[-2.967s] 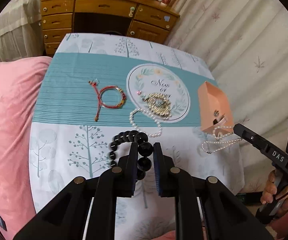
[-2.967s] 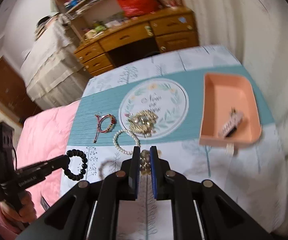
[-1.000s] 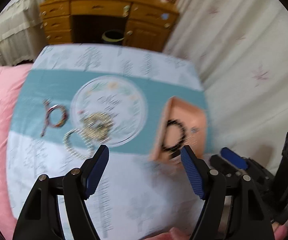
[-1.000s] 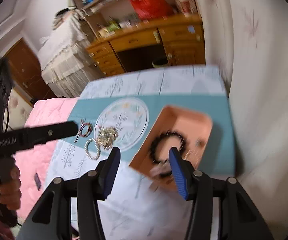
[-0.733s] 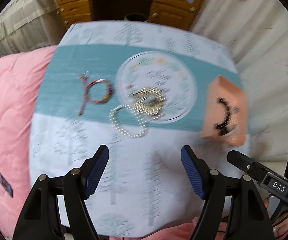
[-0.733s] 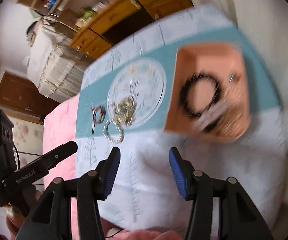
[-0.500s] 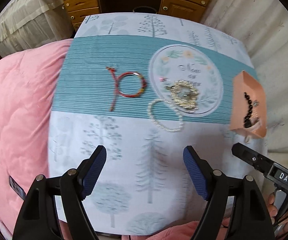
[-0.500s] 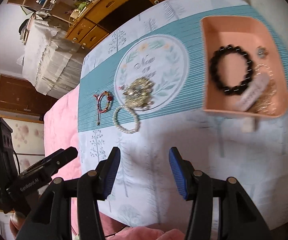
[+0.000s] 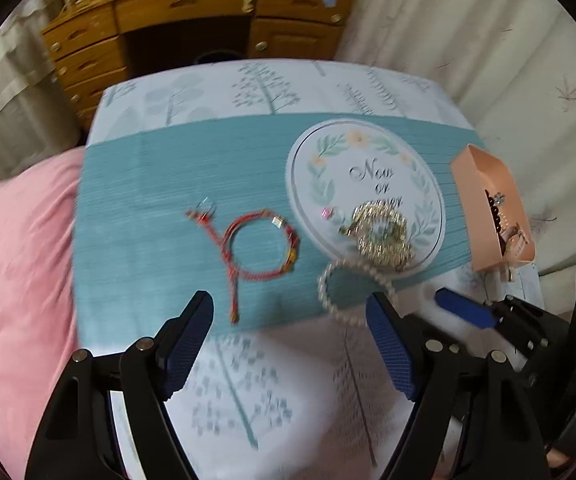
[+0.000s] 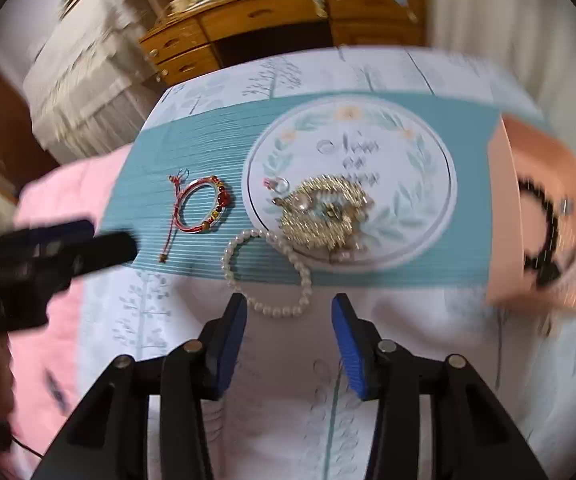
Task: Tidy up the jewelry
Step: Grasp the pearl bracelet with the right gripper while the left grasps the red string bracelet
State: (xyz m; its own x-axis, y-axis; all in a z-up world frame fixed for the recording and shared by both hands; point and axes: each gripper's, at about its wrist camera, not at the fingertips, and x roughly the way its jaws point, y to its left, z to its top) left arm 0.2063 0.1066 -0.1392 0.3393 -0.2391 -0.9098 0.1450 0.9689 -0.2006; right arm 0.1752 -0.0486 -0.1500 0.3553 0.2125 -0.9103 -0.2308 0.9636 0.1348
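Observation:
A red cord bracelet [image 9: 262,248] [image 10: 200,208] lies on the teal band of the tablecloth. A white pearl bracelet [image 9: 352,292] [image 10: 272,276] lies to its right, touching a gold chain pile [image 9: 382,236] [image 10: 324,216] on the round printed emblem. A pink tray [image 9: 476,204] [image 10: 544,216] at the right holds a black bead bracelet [image 10: 544,232] and small pieces. My left gripper [image 9: 288,320] is open and empty, just short of the red bracelet. My right gripper [image 10: 288,308] is open and empty, just short of the pearl bracelet.
The table [image 9: 248,380] is bordered by a pink quilt [image 9: 12,272] on the left and a curtain [image 9: 508,60] on the right. A wooden desk [image 9: 192,20] stands behind it. The right gripper shows in the left wrist view [image 9: 488,320].
Both grippers have dropped lower and closer to the jewelry on the cloth. The left now faces the red bracelet, the right the pearl bracelet. Both stay open.

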